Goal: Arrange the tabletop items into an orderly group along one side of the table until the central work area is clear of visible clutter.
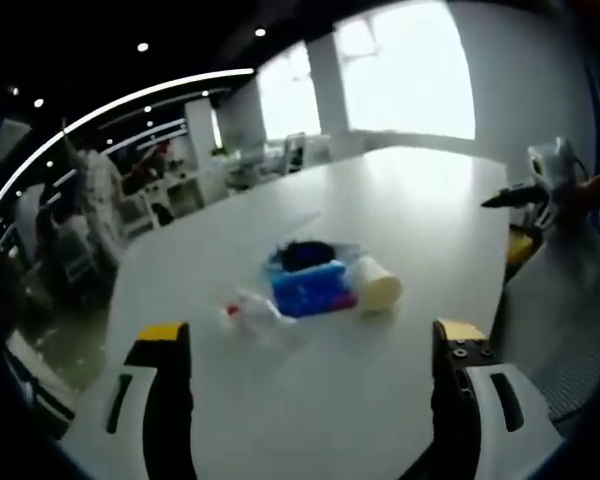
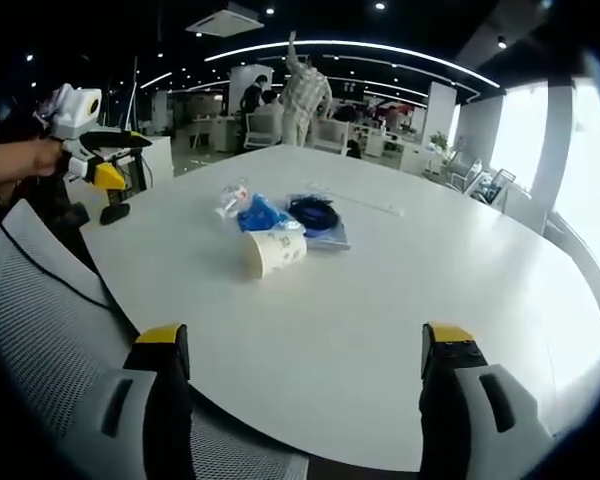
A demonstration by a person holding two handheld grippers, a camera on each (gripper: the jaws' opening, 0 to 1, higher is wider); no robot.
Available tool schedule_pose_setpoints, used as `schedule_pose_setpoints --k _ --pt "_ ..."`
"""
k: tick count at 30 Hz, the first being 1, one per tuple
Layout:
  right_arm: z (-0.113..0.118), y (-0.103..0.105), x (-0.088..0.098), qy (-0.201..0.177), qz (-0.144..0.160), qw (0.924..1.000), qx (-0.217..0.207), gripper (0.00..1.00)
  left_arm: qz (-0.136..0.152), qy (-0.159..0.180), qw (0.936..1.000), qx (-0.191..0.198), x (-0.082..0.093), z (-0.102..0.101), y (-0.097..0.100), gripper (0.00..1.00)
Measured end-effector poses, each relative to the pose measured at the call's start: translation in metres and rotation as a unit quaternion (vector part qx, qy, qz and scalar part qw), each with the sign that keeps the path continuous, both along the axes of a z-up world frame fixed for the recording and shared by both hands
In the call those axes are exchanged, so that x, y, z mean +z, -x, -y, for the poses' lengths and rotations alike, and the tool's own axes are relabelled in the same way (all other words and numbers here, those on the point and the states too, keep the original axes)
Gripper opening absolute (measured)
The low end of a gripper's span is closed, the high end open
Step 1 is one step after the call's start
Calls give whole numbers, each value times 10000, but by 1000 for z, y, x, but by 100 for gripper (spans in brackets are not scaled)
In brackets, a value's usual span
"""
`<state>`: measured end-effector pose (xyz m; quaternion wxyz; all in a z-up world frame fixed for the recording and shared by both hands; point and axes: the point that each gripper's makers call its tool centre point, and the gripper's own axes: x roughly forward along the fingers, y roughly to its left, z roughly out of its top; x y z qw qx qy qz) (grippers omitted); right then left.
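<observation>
Mid-table: cup (image 2: 277, 251), blue pack (image 1: 310, 289), plastic wrapper (image 1: 252, 312) clustered | left gripper (image 1: 310, 345), right gripper (image 2: 305, 350) both wide open, empty | step: approach | next: reach cup.

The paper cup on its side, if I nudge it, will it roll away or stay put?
The paper cup lies on its side on the table, so it would probably roll in a curve. It looks light and easy to crush.

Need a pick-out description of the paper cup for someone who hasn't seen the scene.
On the large white table, find the small cluster of clutter near its middle. The cream paper cup lies on its side at the cluster's edge, beside the blue packet: the only pale cylinder there.
</observation>
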<state>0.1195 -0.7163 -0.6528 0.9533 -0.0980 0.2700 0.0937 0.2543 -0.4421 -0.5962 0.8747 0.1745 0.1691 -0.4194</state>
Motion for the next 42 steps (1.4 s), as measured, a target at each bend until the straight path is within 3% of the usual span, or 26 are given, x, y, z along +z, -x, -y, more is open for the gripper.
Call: schedule_pose_setpoints --k 9,21,42 --pt "1 1 1 -38 8 10000 -63 95 136 -33 9999 -76 12 4 -13 98" --pt "2 1 0 -97 4 9999 -73 99 520 -495 9969 -308 24 6 -36 97" --pt "3 1 -1 -52 -40 9999 -88 99 686 -820 9922 -646 30 16 -54 96"
